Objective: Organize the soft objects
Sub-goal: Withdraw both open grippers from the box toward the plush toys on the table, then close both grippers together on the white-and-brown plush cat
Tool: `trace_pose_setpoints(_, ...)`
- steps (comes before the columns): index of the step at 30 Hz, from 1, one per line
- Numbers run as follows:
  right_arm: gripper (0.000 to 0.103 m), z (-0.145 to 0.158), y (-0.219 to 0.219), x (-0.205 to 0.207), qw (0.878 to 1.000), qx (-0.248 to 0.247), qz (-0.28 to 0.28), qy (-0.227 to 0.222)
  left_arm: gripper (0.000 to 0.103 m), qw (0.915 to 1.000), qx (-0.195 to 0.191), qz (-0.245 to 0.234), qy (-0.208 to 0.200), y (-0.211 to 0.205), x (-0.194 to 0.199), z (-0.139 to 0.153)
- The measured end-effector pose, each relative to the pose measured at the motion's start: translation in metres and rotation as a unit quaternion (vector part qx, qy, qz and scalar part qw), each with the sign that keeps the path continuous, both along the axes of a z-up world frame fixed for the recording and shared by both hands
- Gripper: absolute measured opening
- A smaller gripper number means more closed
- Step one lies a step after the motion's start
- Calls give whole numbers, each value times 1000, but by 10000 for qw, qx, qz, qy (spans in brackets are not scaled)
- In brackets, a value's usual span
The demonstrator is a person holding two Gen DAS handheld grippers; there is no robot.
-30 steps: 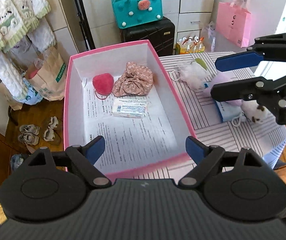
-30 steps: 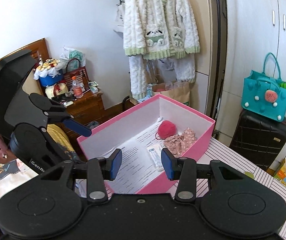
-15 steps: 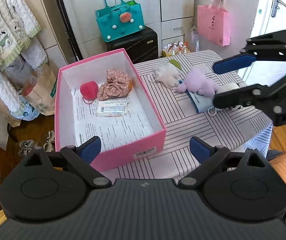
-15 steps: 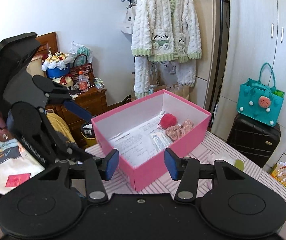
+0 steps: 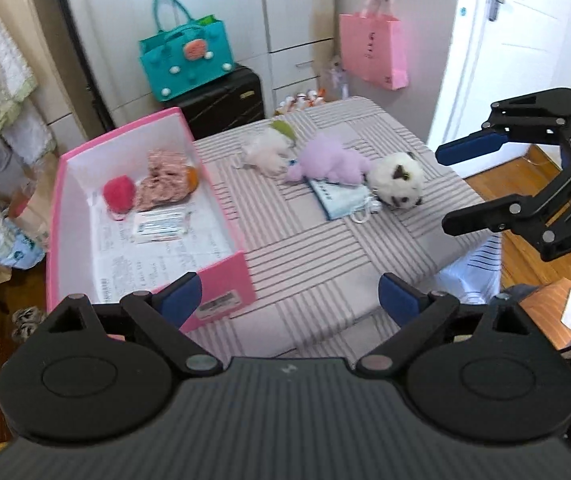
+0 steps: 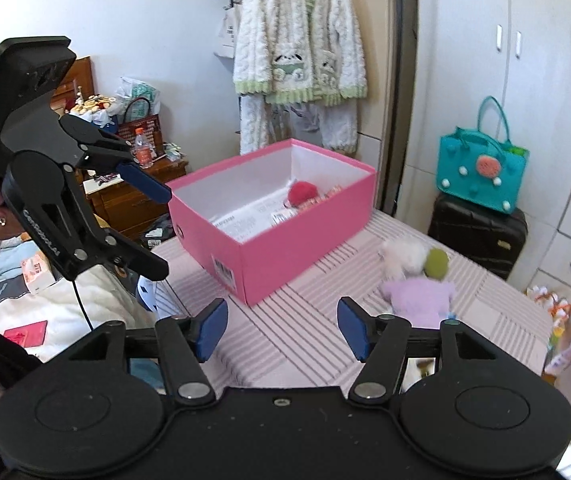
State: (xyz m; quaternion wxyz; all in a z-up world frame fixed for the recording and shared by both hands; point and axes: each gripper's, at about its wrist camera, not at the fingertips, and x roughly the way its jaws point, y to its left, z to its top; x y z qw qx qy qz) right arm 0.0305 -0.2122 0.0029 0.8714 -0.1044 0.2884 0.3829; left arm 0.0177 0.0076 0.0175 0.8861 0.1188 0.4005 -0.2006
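A pink box [image 5: 225, 280] stands on the left of the striped table [image 5: 317, 248]. It holds a red pompom [image 5: 118, 192], a floral scrunchie [image 5: 161, 180] and a tissue pack [image 5: 157, 226]. To its right on the cloth lie a white fluffy toy [image 5: 263, 152], a purple plush [image 5: 331, 164], a white-and-dark plush [image 5: 395, 182] and a blue mask pack [image 5: 337, 200]. My left gripper [image 5: 289, 296] hangs open over the table's near edge, empty. My right gripper [image 6: 281, 328] has its jaws opening with nothing between them; the purple plush [image 6: 421, 298] lies just beyond its right finger.
A teal bag [image 5: 185, 64] sits on a black suitcase [image 5: 225, 100] behind the table. A pink bag [image 5: 373, 52] hangs beside a white door [image 5: 505, 40]. A fluffy cardigan [image 6: 297, 48] hangs behind the box. A wooden cabinet [image 6: 133, 196] and bedding [image 6: 65, 304] lie left.
Both grippers have drawn back from over the box, which now looks smaller and farther off. More of the table and its plush toys has come into view. The right jaws have widened.
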Motion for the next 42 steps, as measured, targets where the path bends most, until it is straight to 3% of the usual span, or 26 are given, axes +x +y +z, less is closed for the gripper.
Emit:
trace_pose_setpoints(9, 68, -32, -32, 0, 9989, 91, -342, 309, 96, 9989, -188, -407, 142, -31, 1, -22)
trace_pose_setpoints(17, 70, -77, -54, 11, 9961, -20, -813, 330, 96, 9970, -416, -655, 48, -58, 15, -44)
trace_pose_setpoints(32, 74, -150, -84, 44, 9853, 361, -1643, -313, 96, 9858, -1485, -786, 8, -107, 63, -94)
trace_pose_setpoints(37, 76, -156, -83, 48, 9861, 446, -1540, -438, 96, 9809, -1777, -774, 160, -122, 80, -110)
trace_pose_setpoints(40, 85, -157, -80, 51, 9834, 450, -1636, -642, 96, 9800, -1844, -749, -32, -128, 84, -115)
trace_pose_setpoints(42, 85, -157, -79, 54, 9814, 523, -1713, -685, 96, 9791, -1885, -724, -228, -130, 84, -117)
